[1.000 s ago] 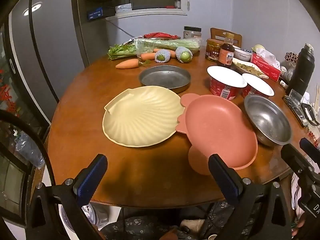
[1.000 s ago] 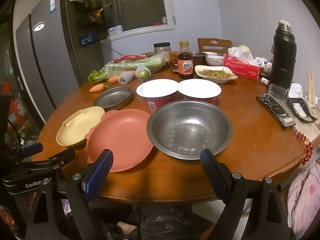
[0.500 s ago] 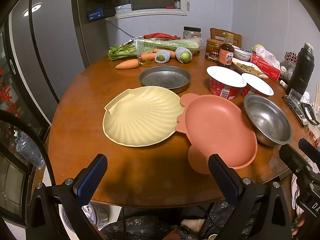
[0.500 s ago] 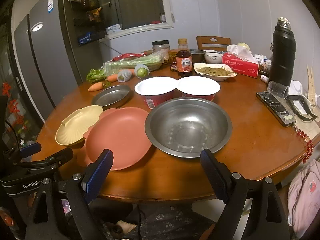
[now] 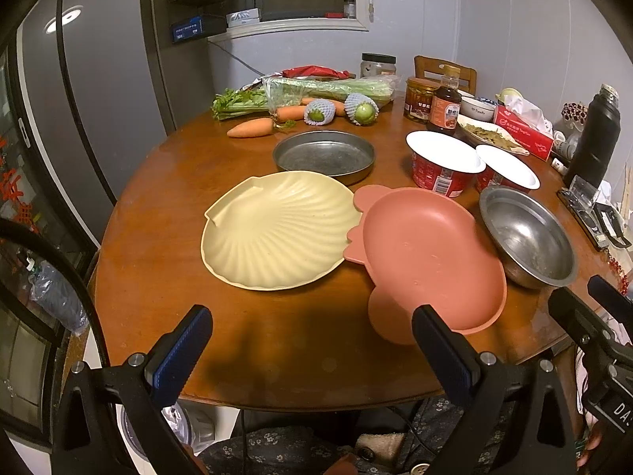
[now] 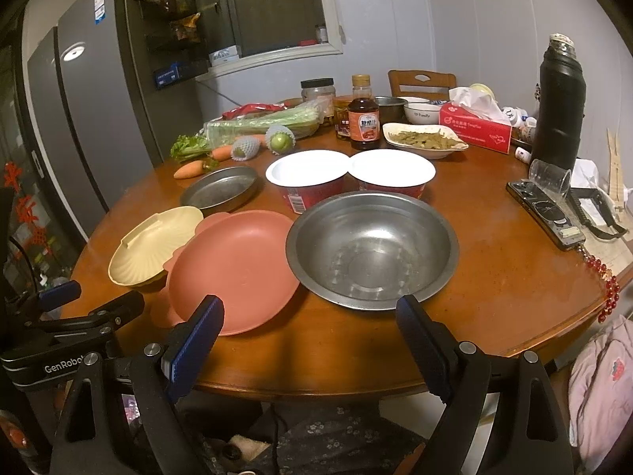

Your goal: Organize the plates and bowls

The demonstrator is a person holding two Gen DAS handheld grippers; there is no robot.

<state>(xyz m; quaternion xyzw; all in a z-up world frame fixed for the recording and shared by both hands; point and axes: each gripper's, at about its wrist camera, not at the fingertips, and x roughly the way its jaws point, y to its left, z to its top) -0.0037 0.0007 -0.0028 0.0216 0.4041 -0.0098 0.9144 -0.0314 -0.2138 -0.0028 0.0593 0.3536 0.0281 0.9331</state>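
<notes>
- Your round wooden table (image 5: 166, 277) carries all the dishes.
- The cream shell-shaped plate (image 5: 277, 233) touches the pink plate (image 5: 427, 253); the steel bowl (image 6: 372, 249) sits just beside that, the round metal pan (image 5: 324, 154) behind.
- Your left gripper (image 5: 308, 344) and right gripper (image 6: 310, 336) hover at the near edge, both spread wide, holding nothing.
</notes>
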